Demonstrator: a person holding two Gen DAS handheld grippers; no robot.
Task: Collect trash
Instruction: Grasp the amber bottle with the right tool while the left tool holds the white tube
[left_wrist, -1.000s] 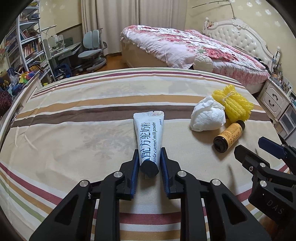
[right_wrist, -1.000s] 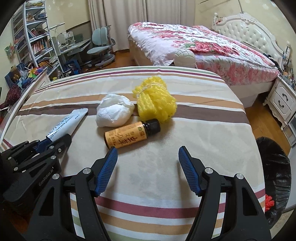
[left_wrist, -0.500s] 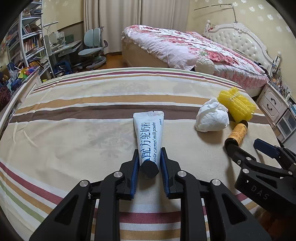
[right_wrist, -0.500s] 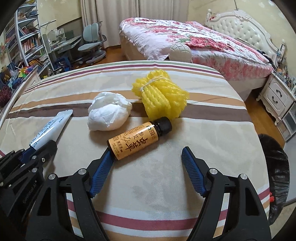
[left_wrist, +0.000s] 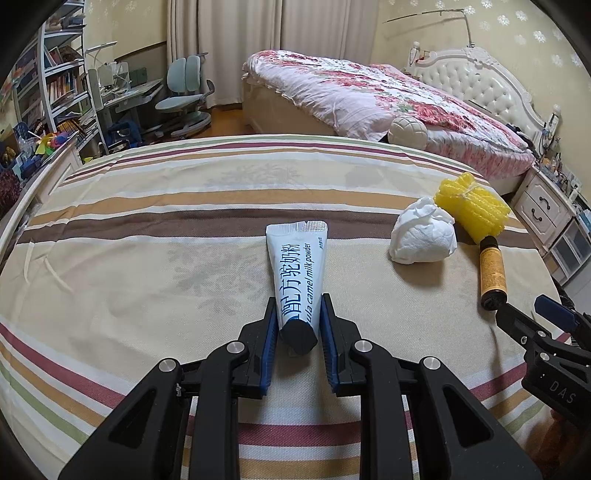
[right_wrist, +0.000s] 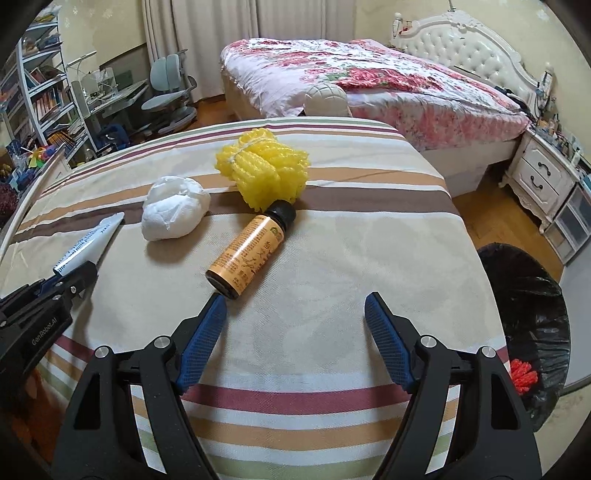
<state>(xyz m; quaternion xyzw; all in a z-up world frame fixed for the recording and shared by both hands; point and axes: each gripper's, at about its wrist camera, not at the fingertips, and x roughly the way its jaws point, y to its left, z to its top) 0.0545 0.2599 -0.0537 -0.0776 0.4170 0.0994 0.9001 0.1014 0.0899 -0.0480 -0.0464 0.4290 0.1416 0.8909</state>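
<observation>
Striped cloth in cream, tan, brown and dark red (left_wrist: 155, 258) covers the table under both of our grippers. Our left gripper (left_wrist: 298, 325) is clamped on the black cap end of a white squeeze tube with blue lettering (left_wrist: 297, 266); its blue pads press the tube from either side, and the rest of the tube lies flat on the cloth, pointing away from us. Our right gripper (right_wrist: 295, 317) has its jaws spread wide with only bare cloth between them. The base of a small orange-labelled bottle with a black cap (right_wrist: 249, 253) lies just beyond the tip of its left finger (right_wrist: 207, 332), and we cannot tell whether the two touch. The bottle lies on its side, its cap end against a yellow foam-net bundle tied with string (right_wrist: 266, 173). Just to the left of the bundle sits a crumpled white tissue ball (right_wrist: 173, 208). Off the table's right edge, on the floor, stands a bin lined with a black bag (right_wrist: 532, 295), with something red (right_wrist: 522, 374) inside it.
</observation>
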